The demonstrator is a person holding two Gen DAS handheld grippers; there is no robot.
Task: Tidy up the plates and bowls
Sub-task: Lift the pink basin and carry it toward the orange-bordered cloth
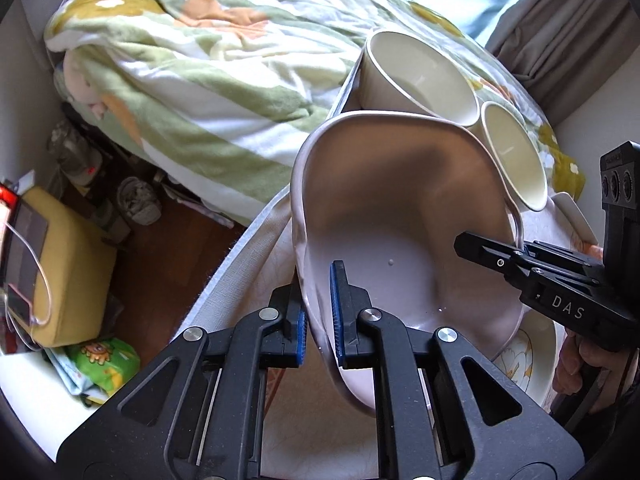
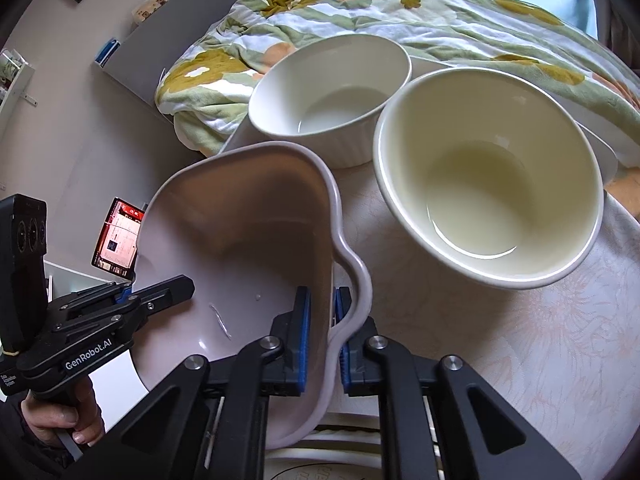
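Observation:
A pale pink dish with side handles (image 1: 400,216) (image 2: 240,232) hangs above the table, held from both sides. My left gripper (image 1: 319,312) is shut on its left rim. My right gripper (image 2: 322,340) is shut on its right rim by the handle; it shows at the right in the left wrist view (image 1: 486,254). Two cream bowls stand beyond it: a wide ribbed one (image 1: 416,76) (image 2: 332,96) at the back and a deeper one (image 1: 516,156) (image 2: 488,196) nearer right. A flower-patterned plate (image 1: 528,356) lies under the dish.
The round table (image 2: 540,340) has a pale patterned cloth. A bed with a floral quilt (image 1: 208,52) lies behind it. A yellow stool (image 1: 68,264) with devices stands on the wooden floor at left. A white plate edge (image 2: 600,148) shows behind the deep bowl.

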